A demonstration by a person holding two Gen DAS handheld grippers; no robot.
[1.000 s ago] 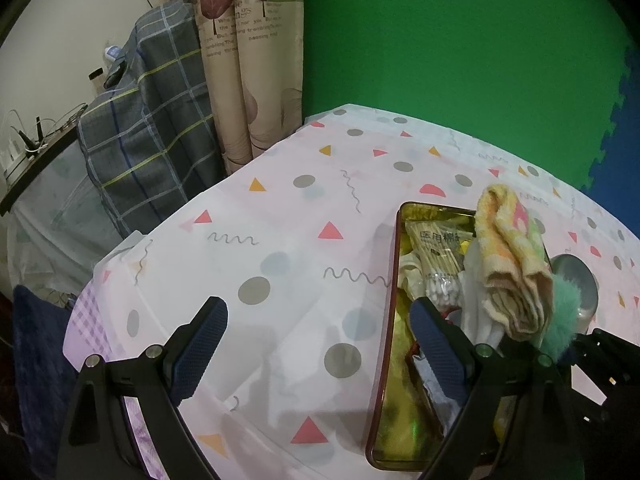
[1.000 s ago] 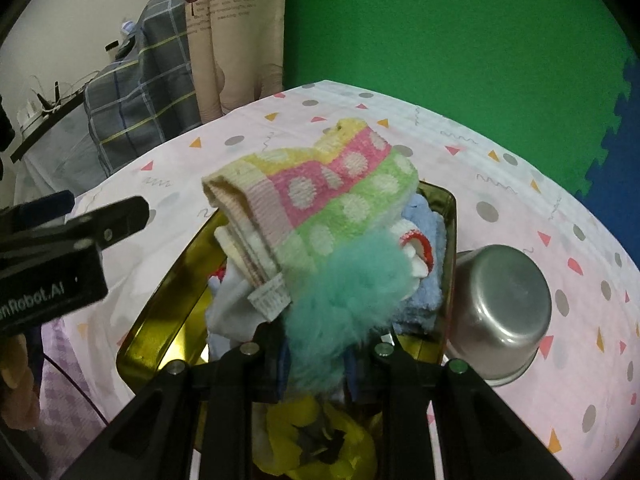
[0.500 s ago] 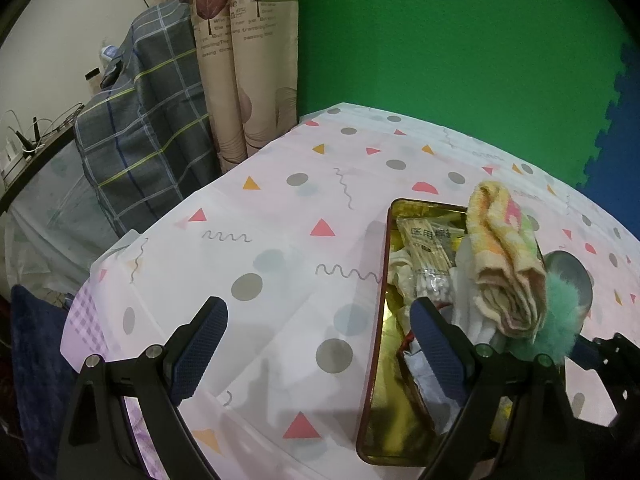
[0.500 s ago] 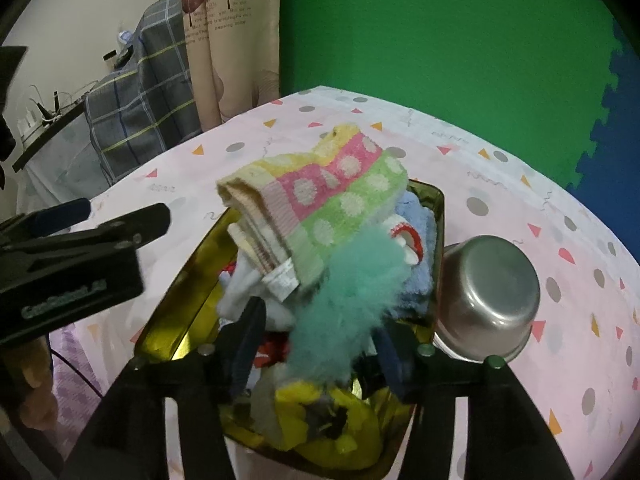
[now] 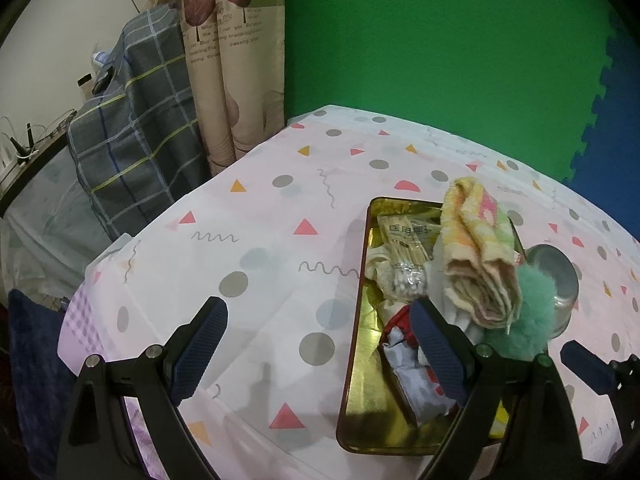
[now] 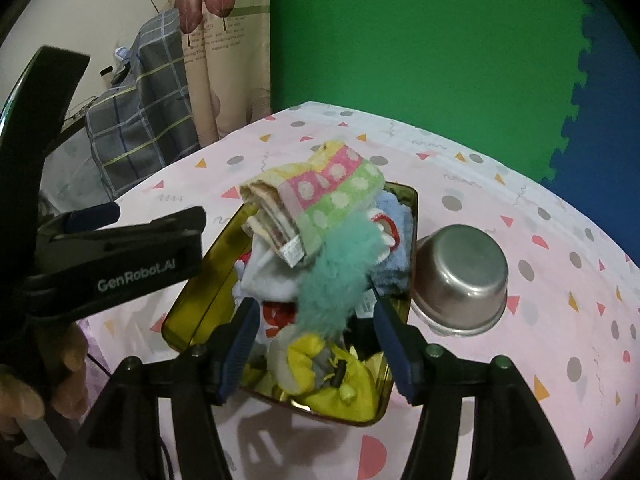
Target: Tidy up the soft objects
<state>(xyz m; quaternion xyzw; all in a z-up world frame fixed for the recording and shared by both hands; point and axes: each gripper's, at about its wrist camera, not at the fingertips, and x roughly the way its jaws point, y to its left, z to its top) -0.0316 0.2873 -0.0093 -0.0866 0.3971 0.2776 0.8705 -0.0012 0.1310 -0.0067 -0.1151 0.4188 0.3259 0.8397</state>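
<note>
A gold tin tray (image 5: 360, 340) (image 6: 192, 292) on the table is piled with soft things. On top lie a folded dotted pink, green and yellow towel (image 6: 320, 196) (image 5: 476, 248) and a teal fluffy piece (image 6: 336, 276) (image 5: 524, 312). Below are a blue cloth (image 6: 396, 240), white cloths and a yellow item (image 6: 344, 380). My right gripper (image 6: 316, 344) is open and empty, just above the tray's near end behind the fluffy piece. My left gripper (image 5: 320, 352) is open and empty over the tablecloth at the tray's left rim.
An upturned steel bowl (image 6: 460, 276) (image 5: 556, 276) stands right of the tray. A packet of cotton swabs (image 5: 404, 248) lies in the tray. A plaid-covered object (image 5: 132, 132) and a curtain (image 5: 232, 60) stand beyond the table's left edge. A green wall is behind.
My right gripper has opened, let go of the teal fluffy piece and pulled back from the pile. The left gripper has drifted back slightly, staying open.
</note>
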